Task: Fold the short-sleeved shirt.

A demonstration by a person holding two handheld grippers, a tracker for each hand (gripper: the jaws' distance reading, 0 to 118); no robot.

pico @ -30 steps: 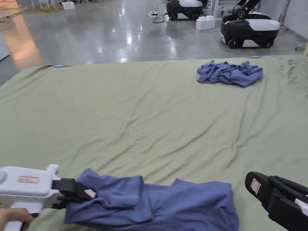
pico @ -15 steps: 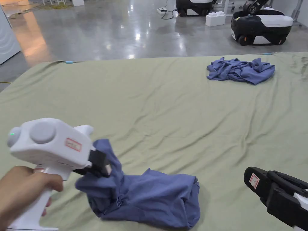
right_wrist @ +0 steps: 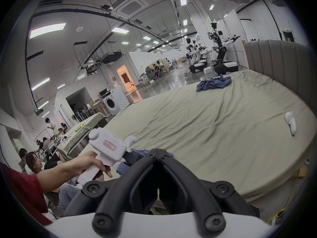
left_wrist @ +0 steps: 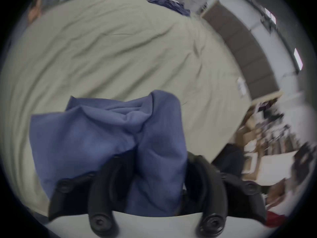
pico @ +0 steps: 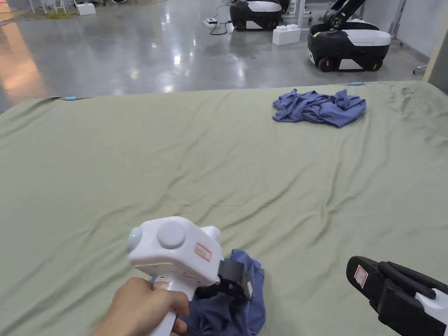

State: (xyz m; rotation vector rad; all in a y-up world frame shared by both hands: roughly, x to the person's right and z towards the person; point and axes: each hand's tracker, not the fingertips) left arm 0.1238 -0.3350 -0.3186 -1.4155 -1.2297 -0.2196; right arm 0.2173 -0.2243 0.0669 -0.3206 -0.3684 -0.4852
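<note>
Our left gripper (pico: 238,280) is clamped on the blue short-sleeved shirt (left_wrist: 109,138); right gripper (right_wrist: 158,151) has jaws closed, empty, off to the side. No fold done: shirt's bunched at the green sheet's (pico: 218,166) near edge. We can't tell its long axis or heading.

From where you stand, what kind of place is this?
Probably a large robot test hall, not a home. A bed with a green sheet stands on a shiny concrete floor, with wheeled robots and a washing machine nearby.
</note>
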